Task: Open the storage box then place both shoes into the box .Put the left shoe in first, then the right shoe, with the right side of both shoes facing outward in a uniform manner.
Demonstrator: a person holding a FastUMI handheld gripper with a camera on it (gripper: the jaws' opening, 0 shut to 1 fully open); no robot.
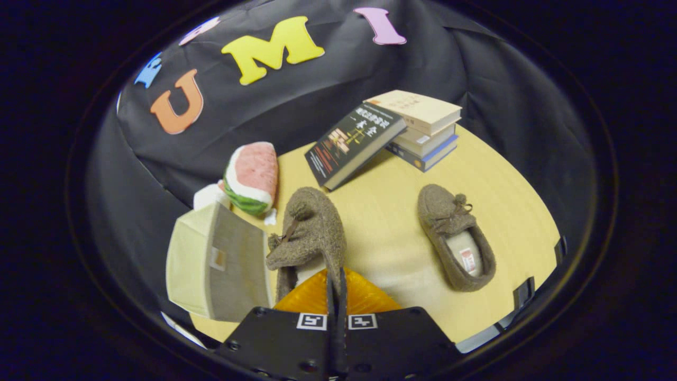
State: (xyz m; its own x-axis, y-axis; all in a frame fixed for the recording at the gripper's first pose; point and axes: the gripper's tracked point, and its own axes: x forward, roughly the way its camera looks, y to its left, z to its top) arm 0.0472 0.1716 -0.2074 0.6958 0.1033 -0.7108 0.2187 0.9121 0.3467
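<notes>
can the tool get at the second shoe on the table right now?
Probably not yet. The tool is shut on the rim of the first shoe, lifted beside the storage box. The second shoe lies apart on open table, nothing blocking it; the tool must first release its load.

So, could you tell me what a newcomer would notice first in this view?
Probably the brown woolly slipper lifted off the pale wooden table, its heel rim pinched between the gripper fingers, beside the cream storage box. Its matching slipper lies flat further right, and a watermelon-slice plush sits behind the box.
</notes>
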